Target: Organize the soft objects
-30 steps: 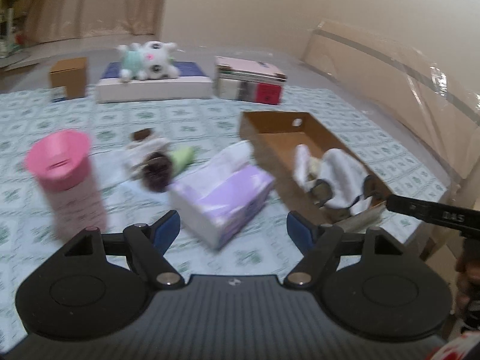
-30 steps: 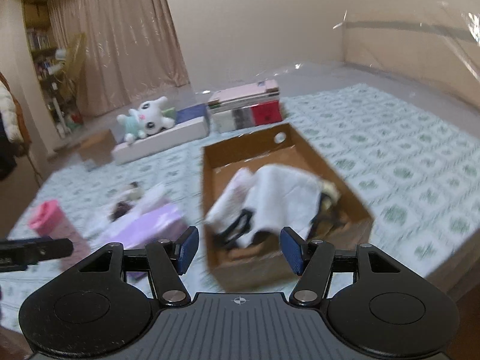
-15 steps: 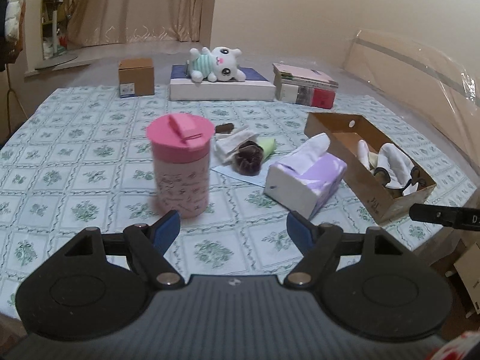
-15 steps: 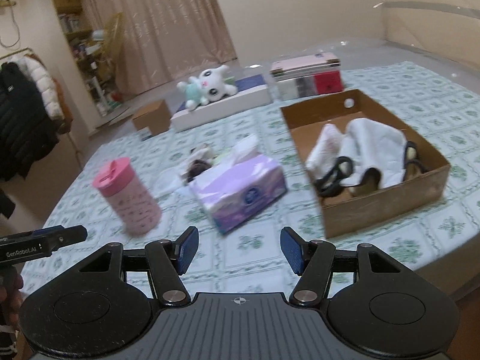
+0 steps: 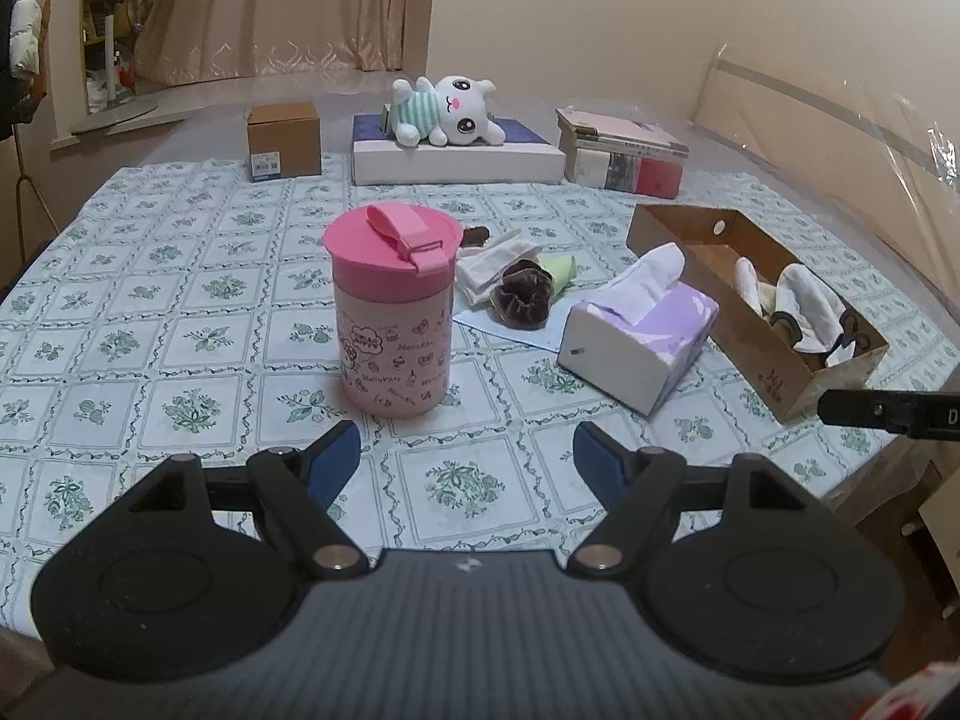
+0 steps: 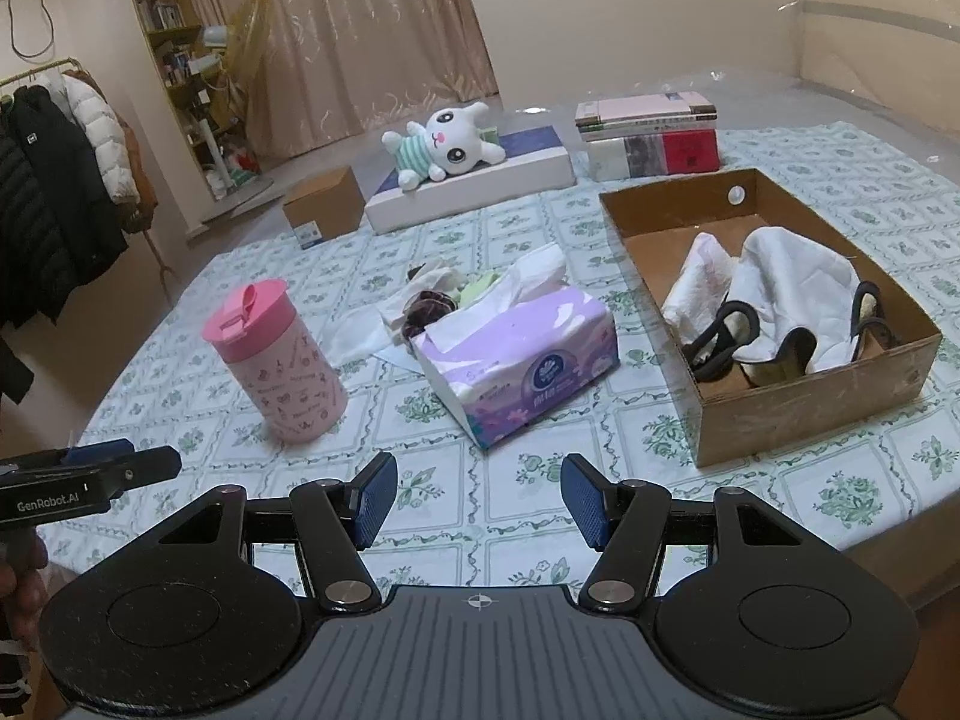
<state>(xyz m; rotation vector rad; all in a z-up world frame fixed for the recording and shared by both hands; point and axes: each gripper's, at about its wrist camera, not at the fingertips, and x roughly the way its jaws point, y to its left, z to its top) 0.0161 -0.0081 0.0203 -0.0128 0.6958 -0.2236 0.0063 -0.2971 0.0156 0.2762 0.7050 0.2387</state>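
The table (image 5: 180, 312), under its patterned cloth, spreads ahead of both claws. The cardboard box (image 6: 810, 396) sits ahead and to the right of the right gripper (image 6: 479, 498), with white cloths and dark-rimmed soft pieces already inside. The tissue pack (image 6: 522, 360) lies straight ahead of that claw, and the pink cup (image 5: 393, 312) stands just ahead of the left gripper (image 5: 467, 459). Beyond the cup and the tissue pack lies a small pile of soft items (image 5: 522, 288): a pale cloth, a dark scrunchie, a green piece. Both claws are spread apart and empty, hovering short of everything. The step in hand looks like choosing the next pickup. The next move probably calls for reaching past the cup to the pile, closing on one piece, then carrying it to the box.
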